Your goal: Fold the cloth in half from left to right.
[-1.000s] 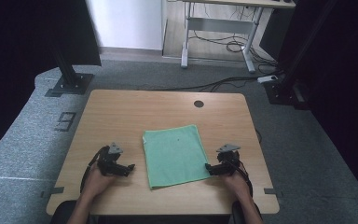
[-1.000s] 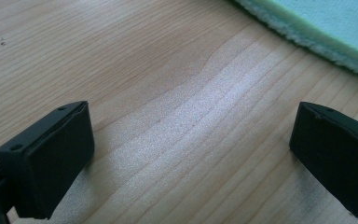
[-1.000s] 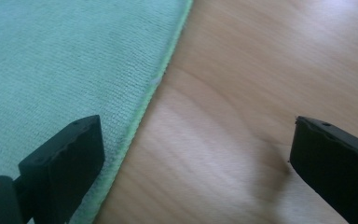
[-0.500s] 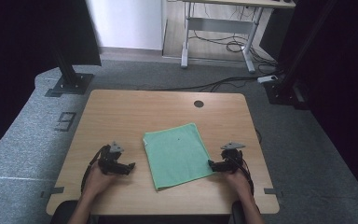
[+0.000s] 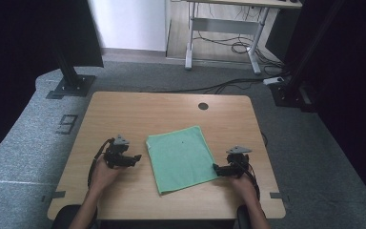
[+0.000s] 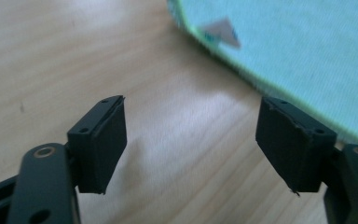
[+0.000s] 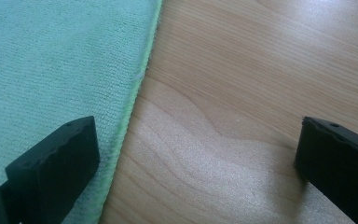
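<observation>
On the table [image 5: 138, 109], a green cloth [image 5: 181, 157] lies flat near the person's edge, turned a little off square, with one gripper at each side of it. From above, the left gripper [image 5: 134, 158] sits just left of the cloth, held in the left hand [image 5: 106, 169], its tips pointing toward the cloth's left edge but apart from it. Its jaws have just been closing, yet they stand well apart with nothing between them but bare wood; in the left gripper view the left gripper [image 6: 191, 140] shows the cloth [image 6: 298, 51] ahead and to the right, its edge running down behind the right-hand jaw, with a small grey label [image 6: 221, 36] near the cloth's corner. At the cloth's right edge near its lower corner, the right gripper [image 5: 217, 168] is held in the right hand [image 5: 243, 183], its tips reaching the cloth's hem. In the right gripper view the right gripper [image 7: 196, 154] has its jaws spread wide: one jaw hangs over the cloth [image 7: 60, 65] just inside its edge, the other over bare table [image 7: 261, 70], so the hem runs between them, and neither pad pinches it. I cannot tell whether the jaw over the cloth touches it
</observation>
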A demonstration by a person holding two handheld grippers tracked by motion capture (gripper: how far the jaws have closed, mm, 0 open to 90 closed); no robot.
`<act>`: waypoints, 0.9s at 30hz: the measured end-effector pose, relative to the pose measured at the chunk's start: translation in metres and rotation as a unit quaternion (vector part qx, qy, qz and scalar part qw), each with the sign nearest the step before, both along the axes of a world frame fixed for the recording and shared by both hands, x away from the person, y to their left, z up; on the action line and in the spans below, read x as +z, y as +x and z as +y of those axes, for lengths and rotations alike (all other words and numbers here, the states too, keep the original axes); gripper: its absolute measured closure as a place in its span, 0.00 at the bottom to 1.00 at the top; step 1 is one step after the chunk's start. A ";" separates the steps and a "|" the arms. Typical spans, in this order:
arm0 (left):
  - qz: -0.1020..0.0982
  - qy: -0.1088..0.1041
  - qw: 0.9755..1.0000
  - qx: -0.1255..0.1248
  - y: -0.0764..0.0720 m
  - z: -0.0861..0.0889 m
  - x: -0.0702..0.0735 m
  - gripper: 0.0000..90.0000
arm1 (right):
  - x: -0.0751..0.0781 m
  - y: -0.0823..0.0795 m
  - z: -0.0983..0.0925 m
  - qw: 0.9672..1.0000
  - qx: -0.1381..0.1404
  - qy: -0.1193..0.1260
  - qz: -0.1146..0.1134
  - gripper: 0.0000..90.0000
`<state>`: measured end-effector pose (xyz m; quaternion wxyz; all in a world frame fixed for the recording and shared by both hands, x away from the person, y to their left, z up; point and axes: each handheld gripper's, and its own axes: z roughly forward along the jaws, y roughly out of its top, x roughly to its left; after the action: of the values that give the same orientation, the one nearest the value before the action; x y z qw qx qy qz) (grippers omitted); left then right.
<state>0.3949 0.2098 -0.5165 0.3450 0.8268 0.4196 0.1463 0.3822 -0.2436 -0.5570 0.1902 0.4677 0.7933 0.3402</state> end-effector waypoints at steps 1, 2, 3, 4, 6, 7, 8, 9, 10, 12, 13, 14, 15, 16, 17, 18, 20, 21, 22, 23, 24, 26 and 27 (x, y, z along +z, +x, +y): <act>-0.005 0.001 1.000 0.001 0.002 -0.001 0.003 0.30 | 0.000 0.000 0.000 1.000 0.000 0.000 0.000 0.00; -0.008 0.000 1.000 0.001 0.005 -0.003 0.007 0.31 | 0.000 0.000 0.000 1.000 0.000 0.000 0.000 0.00; -0.011 0.000 1.000 0.000 0.008 -0.004 0.010 0.32 | 0.000 0.000 0.000 1.000 0.000 0.000 0.000 0.00; -0.014 0.000 1.000 0.000 0.011 -0.006 0.014 0.33 | 0.000 0.000 0.000 1.000 0.000 0.000 0.000 0.00; -0.020 0.004 1.000 -0.002 0.018 -0.010 0.021 0.36 | 0.000 0.000 0.000 1.000 0.000 0.000 0.000 0.00; -0.020 0.003 1.000 -0.003 0.021 -0.011 0.023 0.38 | 0.000 0.000 0.000 1.000 0.000 0.000 0.000 0.00; -0.022 0.006 1.000 -0.004 0.024 -0.013 0.025 0.40 | 0.000 0.000 0.000 1.000 0.000 0.000 0.000 0.00; -0.024 0.008 1.000 -0.004 0.028 -0.015 0.027 0.41 | 0.000 0.000 0.000 1.000 0.000 0.000 0.000 0.00; -0.026 0.009 1.000 -0.005 0.031 -0.017 0.029 0.43 | 0.000 0.000 0.000 1.000 0.000 0.000 0.000 0.00; -0.027 0.012 1.000 -0.007 0.037 -0.022 0.030 0.47 | 0.000 0.000 0.000 1.000 0.000 0.000 0.000 0.00; -0.028 0.014 0.999 -0.008 0.040 -0.024 0.031 0.48 | 0.000 0.000 0.000 1.000 0.000 0.000 0.000 0.00; -0.027 0.015 0.999 -0.008 0.043 -0.027 0.030 0.49 | 0.000 0.000 0.000 1.000 0.000 0.000 0.000 0.00; -0.026 0.016 0.999 -0.007 0.046 -0.029 0.030 0.51 | 0.000 0.000 0.000 1.000 0.000 0.000 0.000 0.00; -0.026 0.018 0.999 -0.009 0.049 -0.030 0.029 0.52 | 0.000 0.000 0.000 1.000 0.000 0.000 0.000 0.00; -0.024 0.018 1.000 -0.009 0.052 -0.032 0.028 0.54 | 0.000 0.000 0.000 1.000 0.000 0.000 0.000 0.00; -0.022 0.016 1.000 -0.010 0.055 -0.033 0.026 0.56 | 0.000 0.000 0.000 1.000 0.000 0.000 0.000 0.00; -0.018 0.014 1.000 -0.010 0.060 -0.036 0.023 0.59 | 0.000 0.000 0.000 1.000 0.000 0.000 0.000 0.00; -0.016 0.013 1.000 -0.010 0.062 -0.036 0.022 0.60 | 0.000 0.000 0.000 1.000 0.000 0.000 0.000 0.00; -0.014 0.013 1.000 -0.009 0.064 -0.038 0.020 0.61 | 0.000 0.000 0.000 1.000 0.000 0.000 0.000 0.00; -0.012 0.013 1.000 -0.010 0.066 -0.038 0.018 0.62 | 0.000 0.000 0.000 1.000 0.000 0.000 0.000 0.00; -0.010 0.014 1.000 -0.010 0.068 -0.039 0.016 0.62 | 0.000 0.000 0.000 1.000 0.000 0.000 0.000 0.00; -0.005 0.017 1.000 -0.008 0.071 -0.041 0.013 0.64 | 0.000 0.000 0.000 1.000 0.000 0.000 0.000 0.00; -0.001 0.014 1.000 -0.007 0.072 -0.041 0.010 0.66 | 0.000 0.000 0.000 1.000 0.000 0.000 0.000 0.00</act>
<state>0.4672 0.1690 -0.5060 0.3347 0.8345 0.4111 0.1505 0.3822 -0.2436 -0.5570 0.1902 0.4679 0.7932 0.3402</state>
